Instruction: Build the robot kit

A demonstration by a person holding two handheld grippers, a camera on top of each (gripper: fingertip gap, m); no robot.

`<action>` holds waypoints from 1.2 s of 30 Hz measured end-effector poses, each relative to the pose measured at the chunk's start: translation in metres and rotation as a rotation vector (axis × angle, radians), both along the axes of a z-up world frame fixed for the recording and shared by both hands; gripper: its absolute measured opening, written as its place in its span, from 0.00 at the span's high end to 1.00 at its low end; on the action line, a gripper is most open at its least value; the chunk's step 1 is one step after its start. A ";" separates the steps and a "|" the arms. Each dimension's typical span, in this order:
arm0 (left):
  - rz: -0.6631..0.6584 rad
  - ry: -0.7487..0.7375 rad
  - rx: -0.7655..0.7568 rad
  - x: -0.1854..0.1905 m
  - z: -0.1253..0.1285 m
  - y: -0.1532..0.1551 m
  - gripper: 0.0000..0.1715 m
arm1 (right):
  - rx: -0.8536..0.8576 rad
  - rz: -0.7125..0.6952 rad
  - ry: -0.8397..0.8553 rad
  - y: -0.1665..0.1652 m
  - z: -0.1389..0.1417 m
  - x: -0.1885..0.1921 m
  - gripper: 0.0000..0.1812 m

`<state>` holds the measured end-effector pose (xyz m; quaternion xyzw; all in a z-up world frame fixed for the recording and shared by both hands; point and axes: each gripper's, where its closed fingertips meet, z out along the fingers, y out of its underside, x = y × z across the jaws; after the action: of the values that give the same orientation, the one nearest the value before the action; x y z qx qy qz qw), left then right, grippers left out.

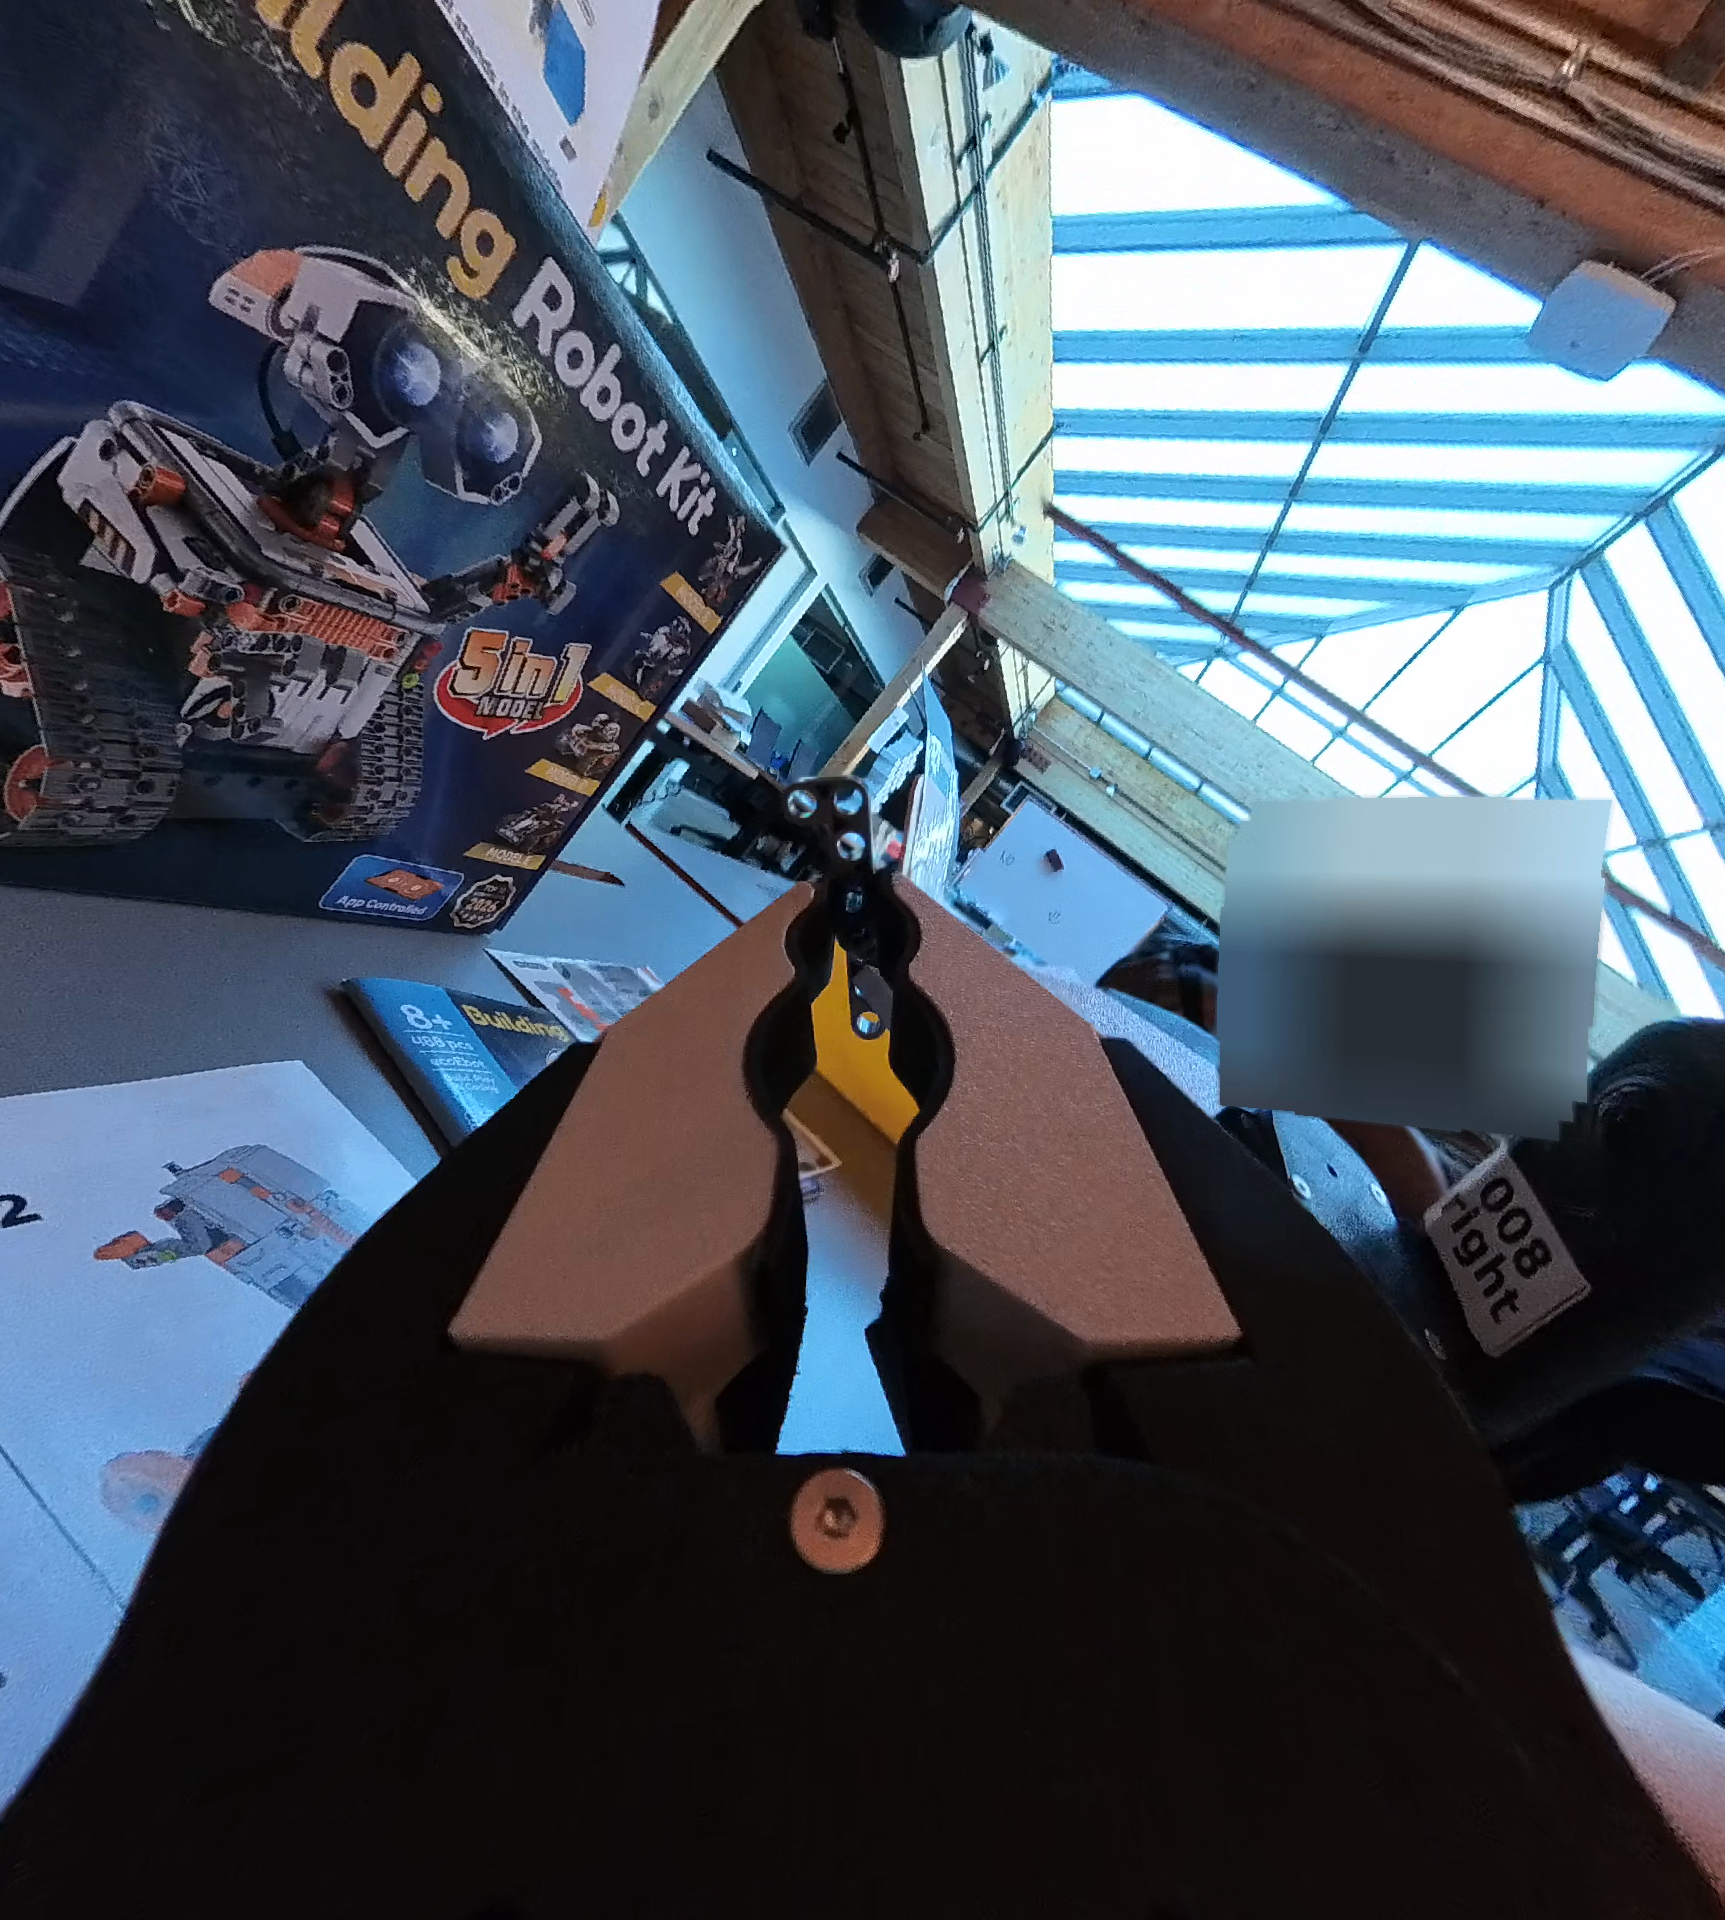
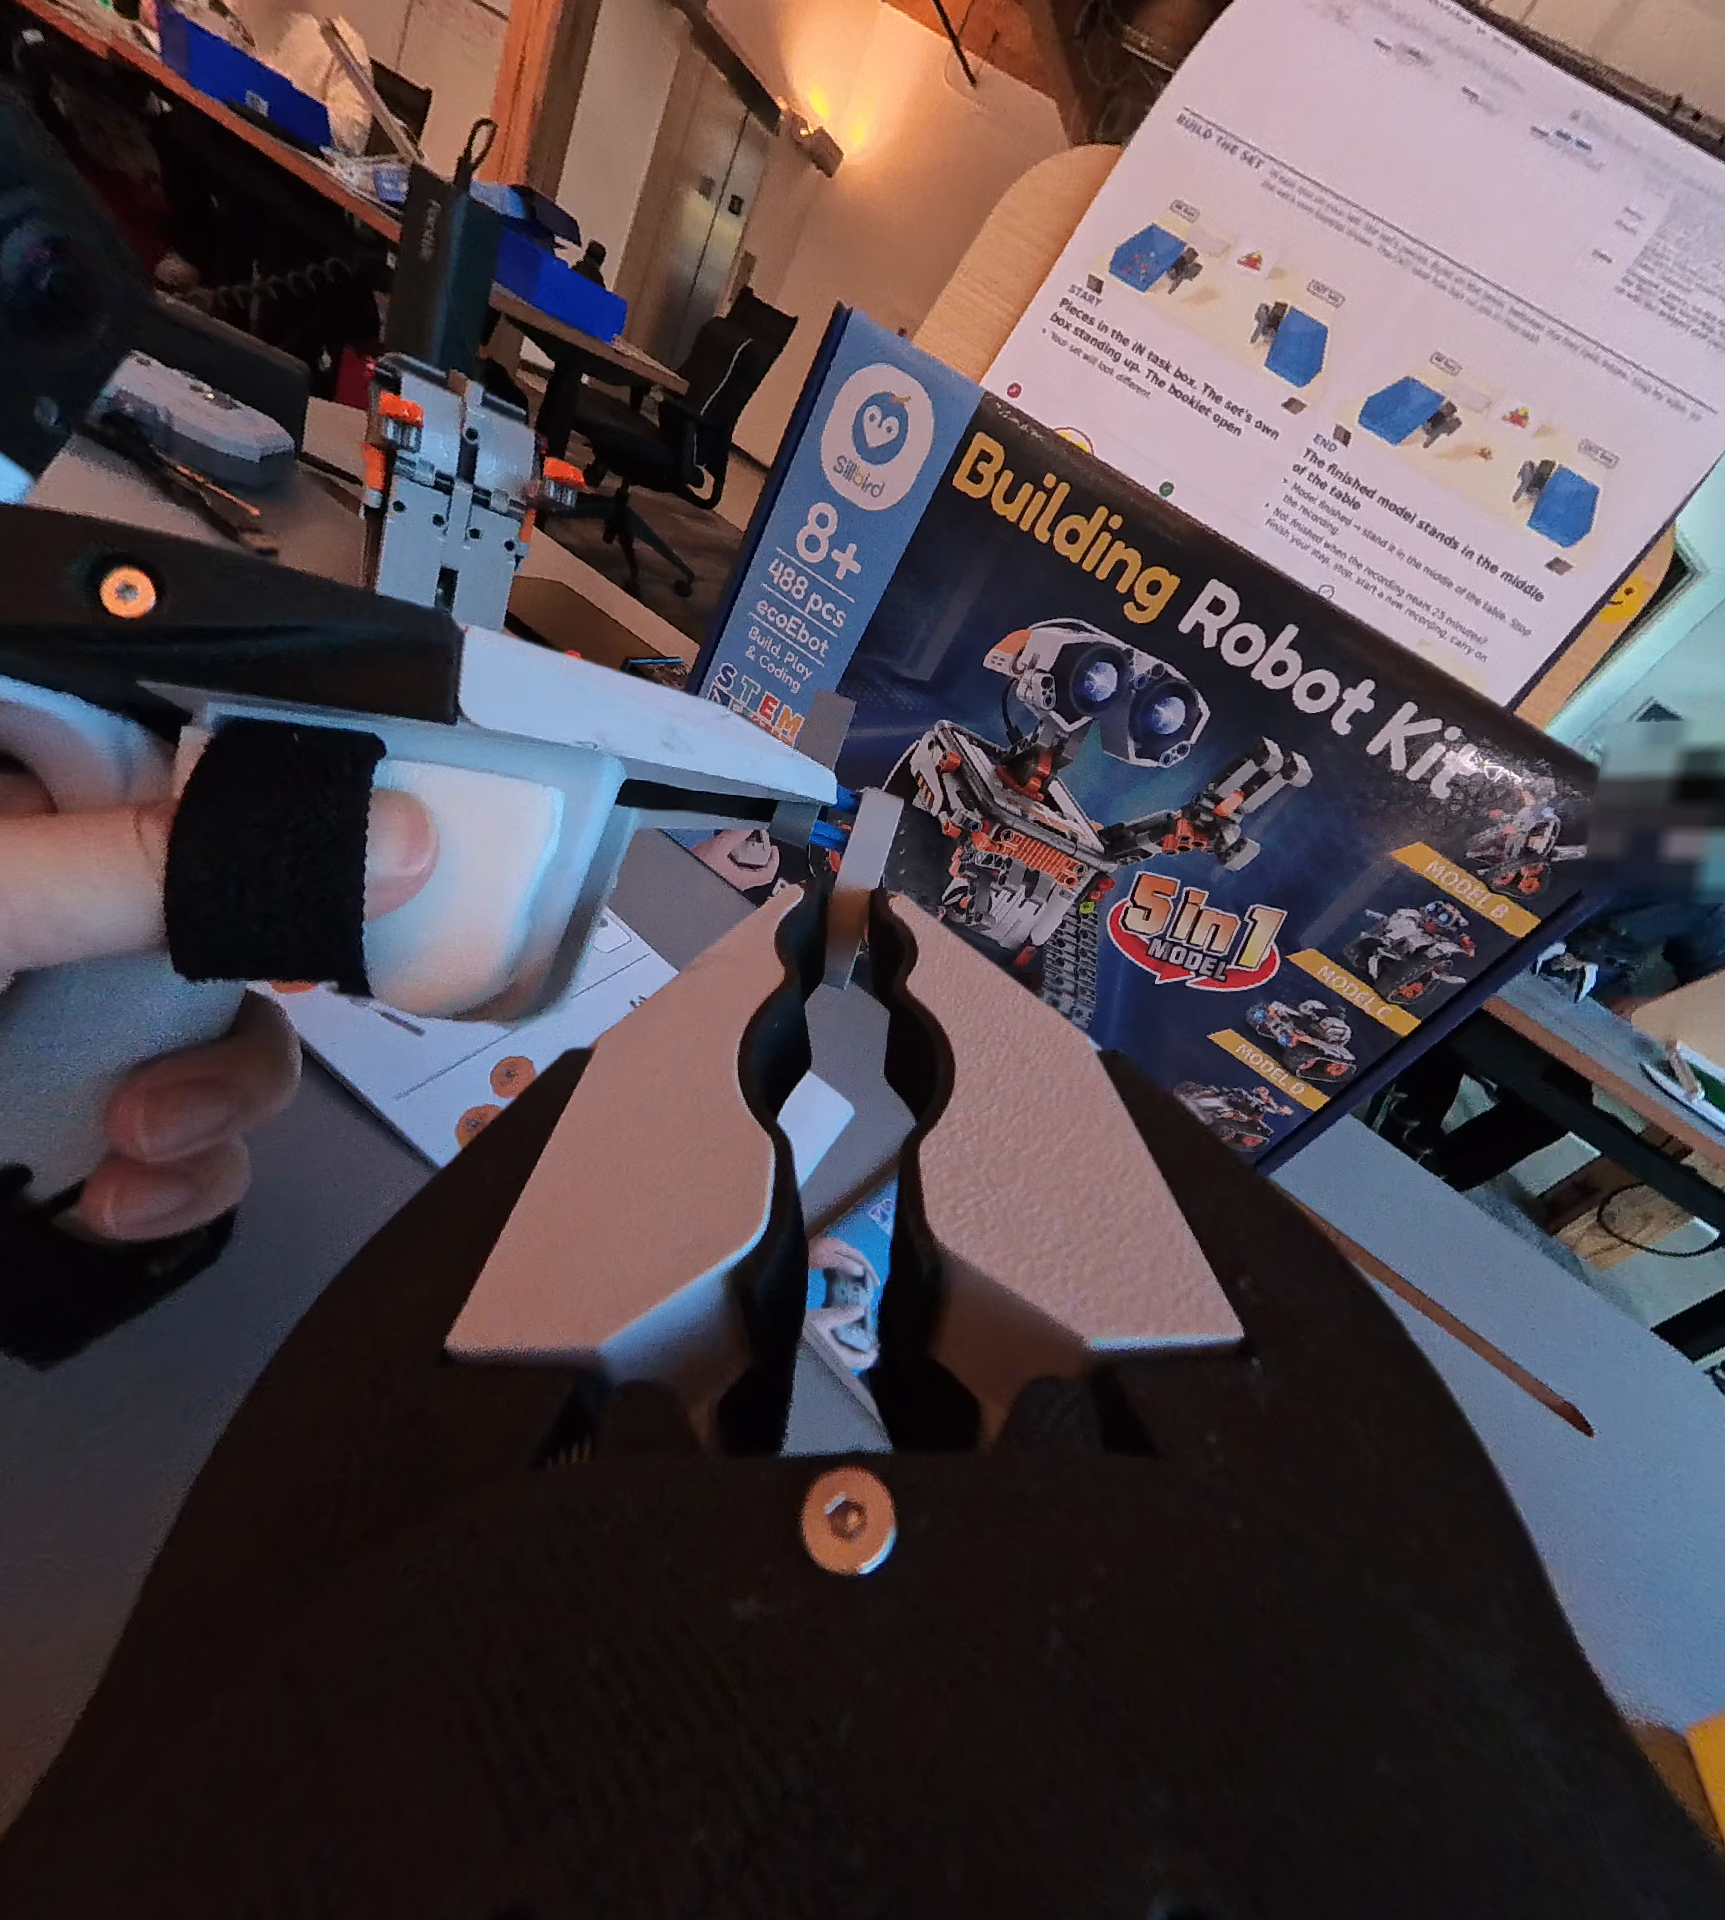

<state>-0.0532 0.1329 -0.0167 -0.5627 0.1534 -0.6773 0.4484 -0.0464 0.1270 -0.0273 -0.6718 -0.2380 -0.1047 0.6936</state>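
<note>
In the left wrist view my left gripper (image 1: 853, 896) is shut on a small dark perforated brick piece (image 1: 837, 821) that sticks out past its tips. In the right wrist view my right gripper (image 2: 845, 906) is shut on a light grey beam (image 2: 870, 847) that stands up between its tips. The left gripper (image 2: 822, 792) comes in from the left, held by a hand (image 2: 58, 883). Its piece with blue pins (image 2: 837, 808) touches the grey beam. Both grippers are held above the table in front of the kit box (image 2: 1201, 769).
The dark blue kit box (image 1: 318, 468) stands upright, with a white printed sheet (image 2: 1409, 312) propped behind it. An open instruction booklet (image 1: 110, 1278) and a small leaflet (image 1: 453, 1039) lie on the grey table (image 1: 162, 966). A partly built grey and orange model (image 2: 458, 499) stands at the back left. The tips of both grippers are at nearly the same place.
</note>
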 end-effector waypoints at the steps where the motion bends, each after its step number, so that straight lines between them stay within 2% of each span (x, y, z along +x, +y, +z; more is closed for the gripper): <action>1: -0.004 0.021 0.013 0.001 -0.001 -0.001 0.97 | -0.003 0.009 -0.004 0.000 -0.001 0.001 0.97; 4: -0.022 0.054 0.045 0.004 -0.001 -0.004 0.97 | 0.003 0.049 0.016 -0.003 -0.001 0.003 0.97; 11: -0.090 0.044 0.017 0.003 -0.001 -0.005 0.97 | 0.023 0.097 -0.003 -0.005 0.001 0.001 0.97; 18: 0.003 0.071 0.054 0.001 -0.001 -0.001 0.97 | 0.034 0.017 -0.001 -0.004 0.003 -0.002 0.97; 22: -0.020 0.020 -0.008 -0.001 -0.001 0.001 0.97 | 0.052 0.030 0.023 -0.004 0.007 -0.006 0.97; 25: -0.048 -0.008 -0.043 0.001 -0.003 0.001 0.97 | 0.078 0.028 -0.020 -0.005 0.010 -0.009 0.96; 27: -0.107 -0.021 -0.064 0.007 -0.003 -0.004 0.97 | 0.035 0.124 -0.037 -0.008 0.002 -0.029 1.00; 31: -0.065 0.001 -0.065 0.006 -0.007 0.000 0.97 | 0.054 0.060 -0.151 -0.010 0.003 -0.027 1.00; 33: -0.045 -0.012 -0.100 -0.002 -0.011 0.009 0.97 | -0.027 0.077 -0.133 -0.009 -0.009 -0.021 1.00; 36: -0.011 -0.014 -0.123 -0.014 -0.012 0.023 0.97 | -0.164 0.124 0.037 -0.005 -0.018 0.008 1.00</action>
<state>-0.0676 0.1555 -0.0292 -0.5838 0.1114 -0.6917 0.4103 -0.0386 0.1220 -0.0454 -0.7122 -0.2740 -0.0294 0.6456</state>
